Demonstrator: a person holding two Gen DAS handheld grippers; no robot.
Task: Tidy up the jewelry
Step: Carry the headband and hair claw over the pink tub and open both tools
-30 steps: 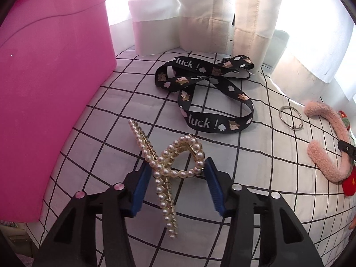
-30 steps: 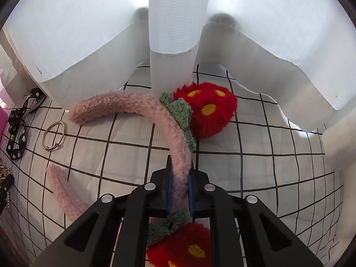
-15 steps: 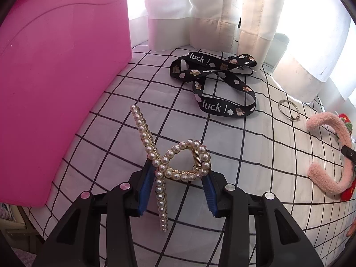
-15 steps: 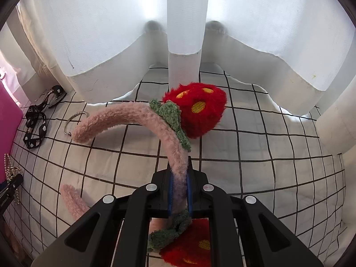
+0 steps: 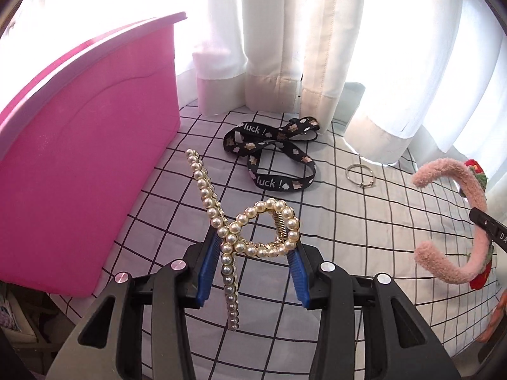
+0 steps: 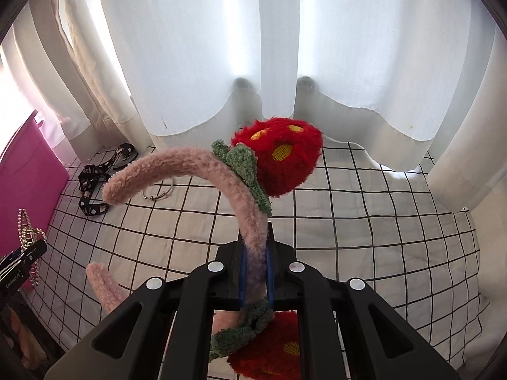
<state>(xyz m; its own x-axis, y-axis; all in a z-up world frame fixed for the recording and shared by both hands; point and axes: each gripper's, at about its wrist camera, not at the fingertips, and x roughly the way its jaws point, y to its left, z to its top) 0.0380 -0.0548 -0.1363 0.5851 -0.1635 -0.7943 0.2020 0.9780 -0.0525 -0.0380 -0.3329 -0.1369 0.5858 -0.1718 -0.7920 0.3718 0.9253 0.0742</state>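
Note:
My left gripper [image 5: 252,253] is shut on a pearl hair claw clip [image 5: 236,232] and holds it above the checked cloth, to the right of the pink box [image 5: 79,158]. My right gripper [image 6: 255,264] is shut on the band of a fuzzy pink headband [image 6: 202,171] with red strawberry pompoms [image 6: 280,155], held in the air. The headband also shows at the right of the left wrist view [image 5: 456,221]. The clip and left gripper show at the left edge of the right wrist view [image 6: 28,231].
A black "luck!" lanyard [image 5: 272,155] and a metal key ring [image 5: 359,174] lie on the checked cloth [image 5: 364,237] beyond the clip. White curtains [image 6: 253,47] hang along the back. The pink box stands at the left [image 6: 25,183].
Both grippers have risen off the cloth with their items. The left closed on the pearl clip and lifted it; the box rim now shows. The headband hangs clear of the cloth.

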